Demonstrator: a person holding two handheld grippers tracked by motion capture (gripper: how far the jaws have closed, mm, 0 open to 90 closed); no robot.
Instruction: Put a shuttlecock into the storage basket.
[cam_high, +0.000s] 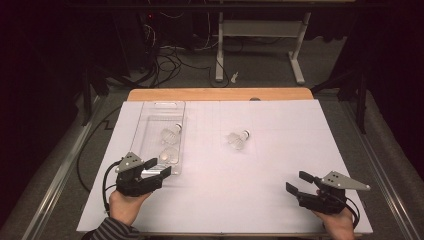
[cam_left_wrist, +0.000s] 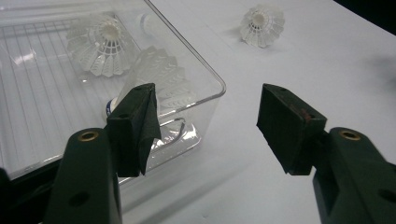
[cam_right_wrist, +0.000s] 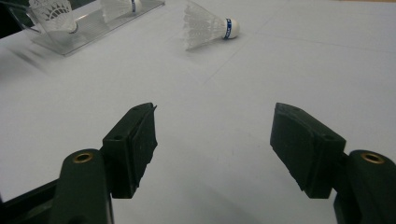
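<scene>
A: What lies on the worktop (cam_high: 280, 210)?

B: A clear plastic tray (cam_high: 150, 120) near the left edge, long side running toward the far edge, holding two white shuttlecocks — a far one (cam_high: 171, 134) and a near one (cam_high: 169, 155). A third, loose shuttlecock (cam_high: 237, 139) lies on its side on the bare white sheet, roughly mid-worktop, well apart from the tray.

A: How does the loose shuttlecock look?

B: In the right gripper view it shows a white, ribbed, flaring skirt, a blue band and a rounded white cork (cam_right_wrist: 232, 28) — skirt toward the tray, cork away from it. In the left gripper view its open skirt faces the camera, a lattice of fine ribs around a pale centre.

A: And the grippers?

B: The left gripper (cam_high: 157, 167) sits at the tray's near right corner, jaws apart with nothing between them; one black pad (cam_left_wrist: 135, 126) overlaps the tray wall in the left gripper view, though contact cannot be told. The right gripper (cam_high: 299, 182) rests near the worktop's near right corner, jaws likewise apart, over bare sheet.
</scene>
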